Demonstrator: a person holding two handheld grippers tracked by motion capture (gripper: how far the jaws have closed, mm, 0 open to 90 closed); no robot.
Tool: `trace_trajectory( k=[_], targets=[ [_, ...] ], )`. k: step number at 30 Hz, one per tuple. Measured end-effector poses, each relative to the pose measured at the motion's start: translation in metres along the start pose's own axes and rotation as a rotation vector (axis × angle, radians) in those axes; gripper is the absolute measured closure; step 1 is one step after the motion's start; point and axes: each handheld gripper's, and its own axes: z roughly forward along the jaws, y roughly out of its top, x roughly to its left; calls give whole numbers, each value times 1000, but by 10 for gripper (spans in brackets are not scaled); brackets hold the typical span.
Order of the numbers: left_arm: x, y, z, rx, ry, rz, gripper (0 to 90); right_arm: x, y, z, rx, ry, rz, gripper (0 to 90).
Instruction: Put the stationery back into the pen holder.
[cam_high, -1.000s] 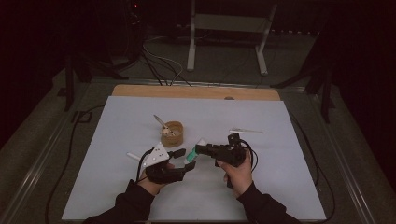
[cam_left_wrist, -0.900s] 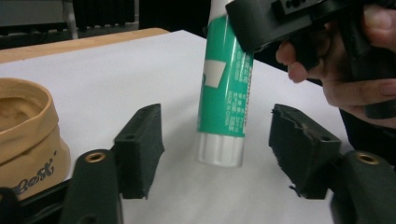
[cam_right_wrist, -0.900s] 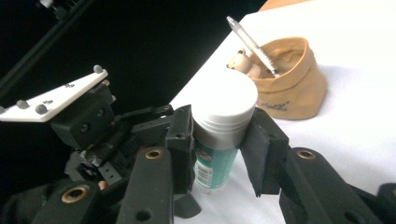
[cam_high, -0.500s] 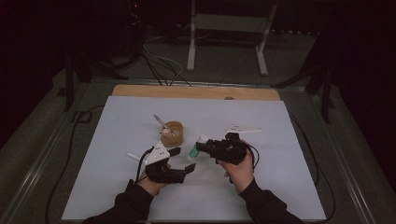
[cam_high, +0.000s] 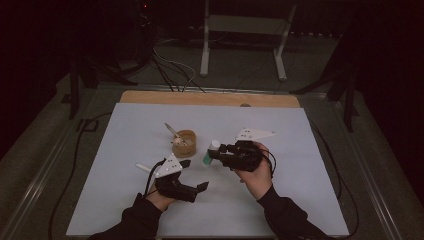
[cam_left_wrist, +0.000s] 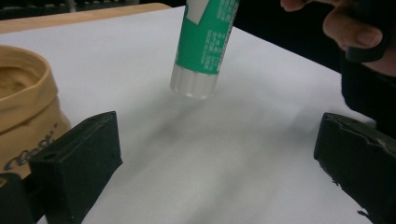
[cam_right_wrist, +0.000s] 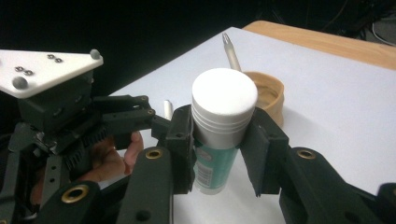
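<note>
Right tongs (cam_right_wrist: 219, 149) clamp the green-and-white plastic glue stick (cam_right_wrist: 219, 135) above the bench (cam_high: 125, 150); left tongs (cam_left_wrist: 219, 163), just opened wide and empty, leave it liable to slip and drop.

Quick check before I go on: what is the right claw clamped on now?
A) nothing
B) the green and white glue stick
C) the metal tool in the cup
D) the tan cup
B: in the right gripper view the right claw presses both pads against the glue stick, held clear of the tan cup.
</note>
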Motion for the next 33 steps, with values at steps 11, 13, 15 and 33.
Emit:
trace_trajectory(
  k=[11,13,15,33],
  targets=[
    [0,-4,-3,6,20,14,1,1,14,6,-10,-37,-96,656],
    [1,-4,-3,7,21,16,1,0,18,8,-14,-40,-105,656],
    [0,-5,-3,14,15,19,2,-1,22,10,-19,-50,-115,655],
    [1,-7,-1,19,-4,26,2,-10,50,42,-12,-79,-145,655]
  ],
)
